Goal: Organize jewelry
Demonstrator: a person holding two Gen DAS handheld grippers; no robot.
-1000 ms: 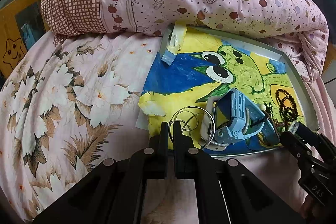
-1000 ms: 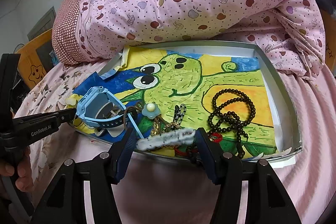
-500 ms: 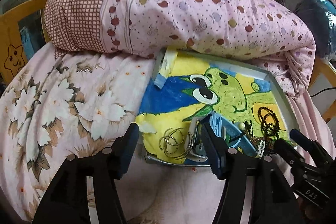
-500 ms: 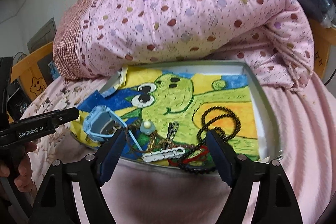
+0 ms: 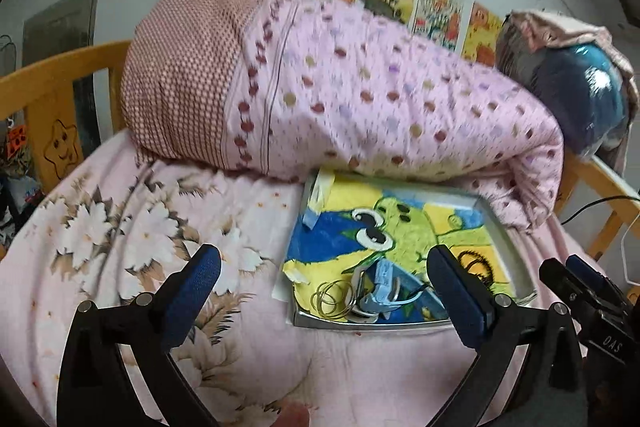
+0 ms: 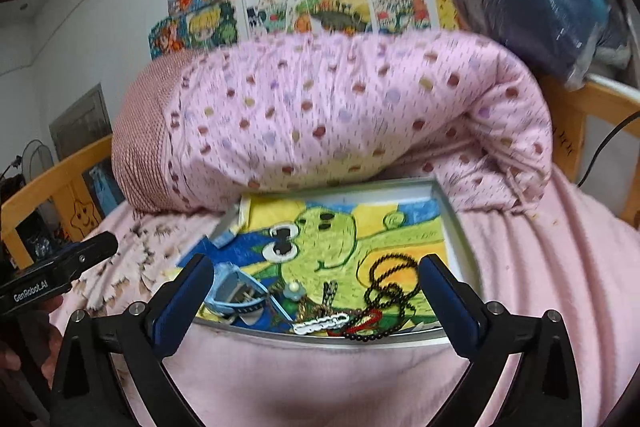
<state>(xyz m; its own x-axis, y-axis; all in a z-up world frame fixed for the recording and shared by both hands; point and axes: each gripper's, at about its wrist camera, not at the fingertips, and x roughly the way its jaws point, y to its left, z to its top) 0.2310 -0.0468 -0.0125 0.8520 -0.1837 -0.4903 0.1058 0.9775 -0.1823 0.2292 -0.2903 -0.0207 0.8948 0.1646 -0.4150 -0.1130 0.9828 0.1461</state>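
Note:
A shallow metal tray lined with a frog drawing lies on the bed. In it are thin silver rings, a light blue watch, and a black bead necklace. A white clip and a red bracelet lie at the tray's near rim, beside the watch. My left gripper is open wide, above and short of the tray's near-left corner, holding nothing. My right gripper is also open wide and empty, hanging before the tray's front edge.
A rolled pink dotted quilt rests against the tray's far side. A floral sheet covers the bed to the left. Wooden bed rails stand around it, a dark blue bundle sits at the back right, and drawings hang on the wall.
My left gripper went from shut on the silver rings to wide open, and the rings now lie in the tray. The right gripper opened wider off the white clip. Both pulled back and up.

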